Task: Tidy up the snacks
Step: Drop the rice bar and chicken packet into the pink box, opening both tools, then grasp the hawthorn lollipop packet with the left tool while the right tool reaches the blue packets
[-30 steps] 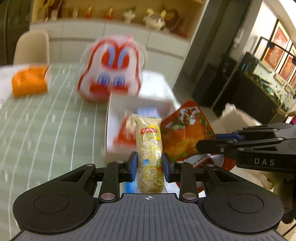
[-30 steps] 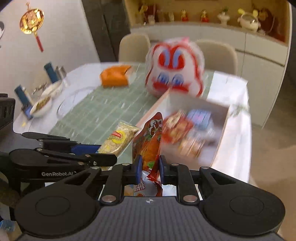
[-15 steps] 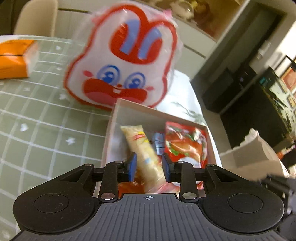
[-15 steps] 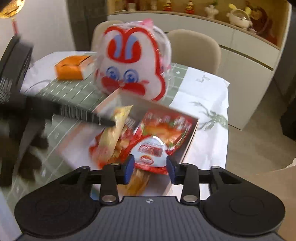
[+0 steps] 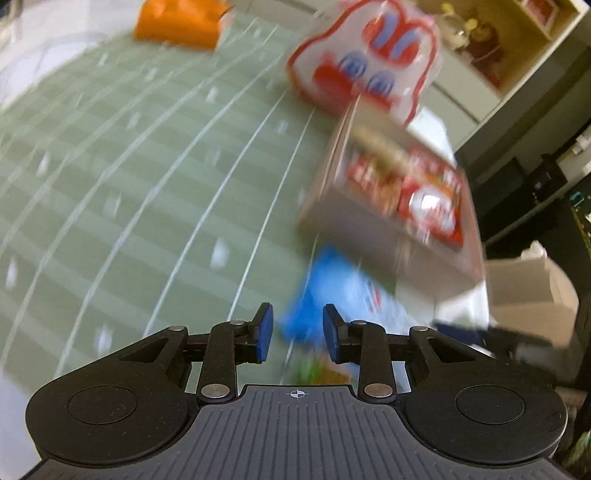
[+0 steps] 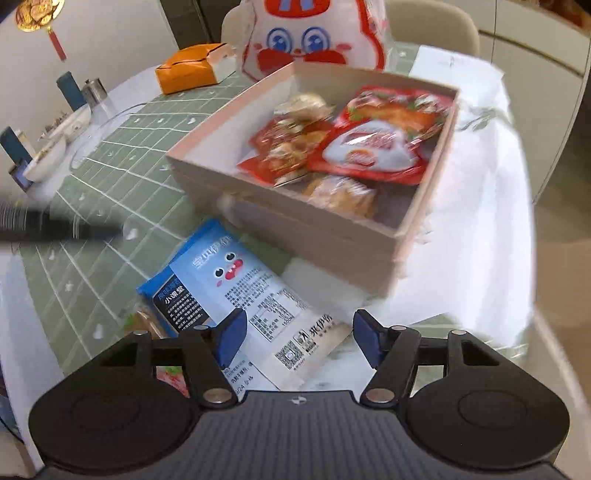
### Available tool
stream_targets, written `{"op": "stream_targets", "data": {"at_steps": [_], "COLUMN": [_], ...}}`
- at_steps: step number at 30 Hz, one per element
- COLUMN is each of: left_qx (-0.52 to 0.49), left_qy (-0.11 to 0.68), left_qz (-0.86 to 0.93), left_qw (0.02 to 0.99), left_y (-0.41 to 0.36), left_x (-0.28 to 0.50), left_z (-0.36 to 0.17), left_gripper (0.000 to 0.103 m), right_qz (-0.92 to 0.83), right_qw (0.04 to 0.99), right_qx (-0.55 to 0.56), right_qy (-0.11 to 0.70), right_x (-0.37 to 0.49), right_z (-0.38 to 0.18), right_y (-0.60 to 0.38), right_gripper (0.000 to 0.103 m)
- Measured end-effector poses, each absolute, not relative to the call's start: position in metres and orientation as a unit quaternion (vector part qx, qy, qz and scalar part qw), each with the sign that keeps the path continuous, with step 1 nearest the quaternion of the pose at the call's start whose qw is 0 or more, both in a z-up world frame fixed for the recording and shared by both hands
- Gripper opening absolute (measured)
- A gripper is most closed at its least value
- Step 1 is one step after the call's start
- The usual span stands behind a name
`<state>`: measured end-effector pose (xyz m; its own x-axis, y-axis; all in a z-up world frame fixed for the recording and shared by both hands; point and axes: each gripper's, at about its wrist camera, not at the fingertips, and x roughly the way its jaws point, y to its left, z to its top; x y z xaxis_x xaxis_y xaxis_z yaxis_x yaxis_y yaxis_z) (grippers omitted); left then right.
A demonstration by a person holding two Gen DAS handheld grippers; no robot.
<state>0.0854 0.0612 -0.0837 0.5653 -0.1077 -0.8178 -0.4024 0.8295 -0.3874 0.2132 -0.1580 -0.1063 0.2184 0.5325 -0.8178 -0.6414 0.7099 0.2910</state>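
**Both grippers empty, blue packet on the table short of the box**

I read the right gripper (image 6: 297,341) as spread and opening wider, nothing pinched. The blue snack packet (image 6: 236,291) lies flat on the table under it, label up, its near end between the fingers in my view but neither pad is on it

Left gripper (image 5: 296,338) has its fingers partly apart with nothing held. That view is heavily motion-blurred; I can only make out the blue packet (image 5: 332,291) as a smear just past the tips at 1 o'clock

The open snack box (image 6: 280,218) sits at 12 to 1 o'clock from the right gripper, just beyond the blue packet, on the green grid tablecloth (image 6: 107,206). Inside it: a red and white snack bag (image 6: 373,147) on the right side, with more red-wrapped and brown snacks to its left and in front of it

A rabbit-face bag (image 6: 314,33) stands against the box's far wall at 12 o'clock. An orange box (image 6: 186,70) sits at 11 o'clock, well apart from the snack box. Bowls and small containers at 9 to 10 o'clock near the table edge, too small to identify
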Motion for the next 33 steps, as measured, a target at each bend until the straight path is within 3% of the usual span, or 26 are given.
{"op": "stream_targets", "data": {"at_steps": [7,14,19,21,33], "left_qx": [-0.317,-0.299,-0.231,-0.205,-0.154], "left_qy": [0.47,0.481,0.503,0.508,0.511], "left_qz": [0.141,0.155,0.172,0.18,0.201], "left_qw": [0.812,0.809,0.815,0.817,0.821], "left_y": [0.07,0.05,0.022,0.013,0.01], "left_x": [0.031,0.015,0.035,0.04,0.026], "left_z": [-0.102,-0.091,-0.094,-0.096,-0.093], "left_gripper": [0.033,0.033,0.033,0.04,0.056], "right_qz": [0.453,0.427,0.384,0.382,0.374], "right_qw": [0.737,0.781,0.815,0.816,0.823], "right_qx": [-0.104,-0.173,-0.191,-0.177,-0.139], "right_qy": [0.491,0.421,0.39,0.397,0.404], "right_x": [0.149,0.12,0.122,0.126,0.128], "right_z": [-0.105,-0.102,-0.111,-0.113,-0.123], "right_y": [-0.131,-0.137,-0.144,-0.149,-0.157], "right_gripper": [0.068,0.069,0.082,0.083,0.093]}}
